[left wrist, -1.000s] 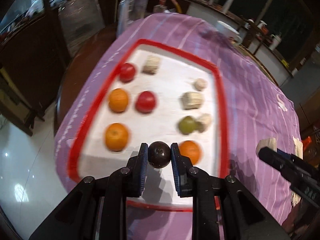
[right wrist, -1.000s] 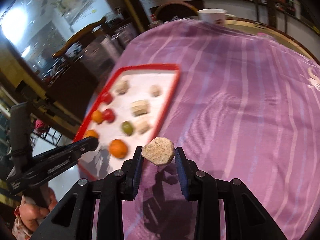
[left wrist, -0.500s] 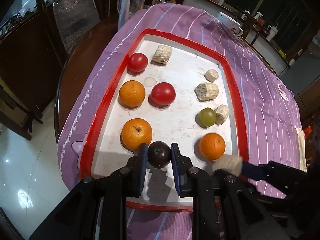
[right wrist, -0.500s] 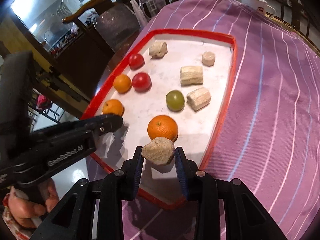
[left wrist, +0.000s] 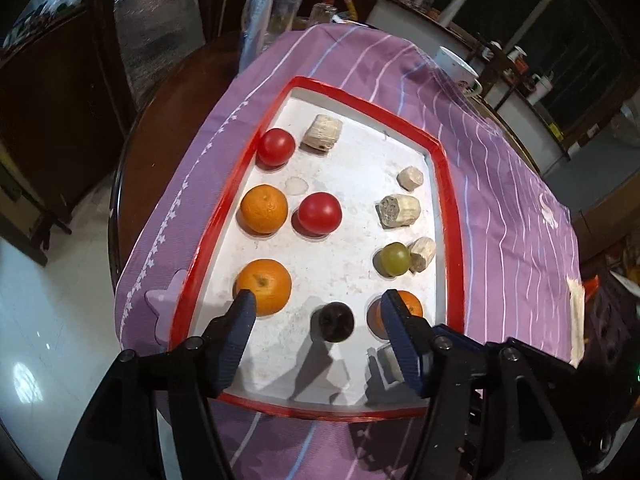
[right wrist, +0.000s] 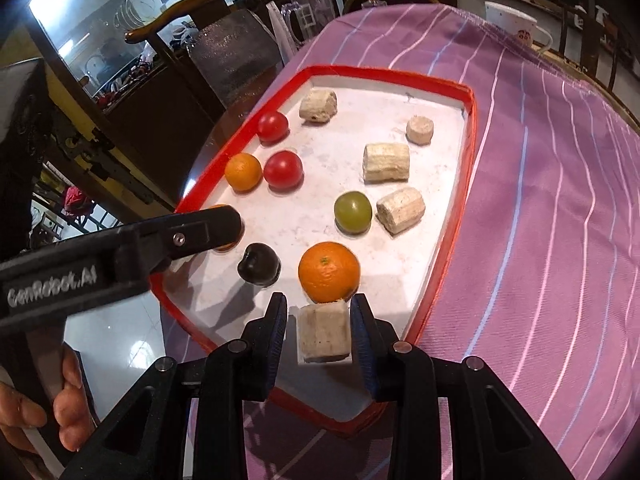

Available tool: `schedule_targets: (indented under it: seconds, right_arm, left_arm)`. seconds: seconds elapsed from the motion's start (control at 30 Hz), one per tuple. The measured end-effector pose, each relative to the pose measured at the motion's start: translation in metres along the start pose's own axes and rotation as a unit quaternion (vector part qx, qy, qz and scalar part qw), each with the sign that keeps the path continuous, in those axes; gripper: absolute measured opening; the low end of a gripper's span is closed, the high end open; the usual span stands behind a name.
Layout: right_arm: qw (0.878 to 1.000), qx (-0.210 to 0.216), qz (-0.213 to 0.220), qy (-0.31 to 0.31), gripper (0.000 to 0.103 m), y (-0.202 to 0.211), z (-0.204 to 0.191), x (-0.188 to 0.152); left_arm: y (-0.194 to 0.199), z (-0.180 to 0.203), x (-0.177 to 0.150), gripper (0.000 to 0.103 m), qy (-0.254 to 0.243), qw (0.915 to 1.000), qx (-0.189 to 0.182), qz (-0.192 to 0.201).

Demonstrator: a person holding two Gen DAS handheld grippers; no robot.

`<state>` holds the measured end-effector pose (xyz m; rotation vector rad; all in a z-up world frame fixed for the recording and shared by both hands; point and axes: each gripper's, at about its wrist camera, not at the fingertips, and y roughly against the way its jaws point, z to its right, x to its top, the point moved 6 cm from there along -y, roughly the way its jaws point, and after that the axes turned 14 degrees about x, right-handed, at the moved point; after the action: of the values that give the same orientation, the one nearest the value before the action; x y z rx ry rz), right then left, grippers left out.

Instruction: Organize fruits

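Observation:
A red-rimmed white tray (left wrist: 452,208) (right wrist: 468,148) lies on a purple striped cloth. On it are oranges, red tomatoes, a green fruit (left wrist: 394,258) (right wrist: 353,212) and several beige chunks. A dark plum (left wrist: 333,322) (right wrist: 259,264) rests on the tray between the spread fingers of my open left gripper (left wrist: 318,312). My right gripper (right wrist: 319,322) has its jaws slightly apart around a beige chunk (right wrist: 325,334) (left wrist: 387,358) that sits low over the tray's near corner, just in front of an orange (right wrist: 329,272) (left wrist: 412,306).
A white mug (left wrist: 456,66) (right wrist: 516,26) stands at the cloth's far edge. A clear pitcher (left wrist: 272,4) (right wrist: 308,16) and a wooden chair (right wrist: 200,28) stand beyond the table's far left. The left gripper's arm (right wrist: 100,256) crosses the tray's left side.
My left gripper has opened and let the dark plum down onto the tray. My right gripper has lowered the beige chunk to the tray and its jaws have widened.

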<state>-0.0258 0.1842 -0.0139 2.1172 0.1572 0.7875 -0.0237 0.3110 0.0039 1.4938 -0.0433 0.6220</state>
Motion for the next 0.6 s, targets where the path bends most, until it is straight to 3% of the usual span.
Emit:
schedule_targets:
  seconds: [0.17,0.3,0.6]
  right_arm:
    - [0.999,-0.022,0.032,-0.009,0.036,0.030,0.007,-0.002]
    - [0.997,-0.043,0.056,-0.027,0.037,0.055,0.023,-0.008]
    - [0.992,-0.060,0.088,-0.061,0.037,0.109,0.061,-0.025]
  left_arm:
    - [0.008,0.009,-0.002,0.064,-0.003,0.9999,0.012,0.004]
    - [0.027,0.029,-0.009,0.065,-0.023,0.9986,0.037,0.031]
    - [0.079,0.081,-0.029,0.078,-0.053,0.9907,0.074,0.101]
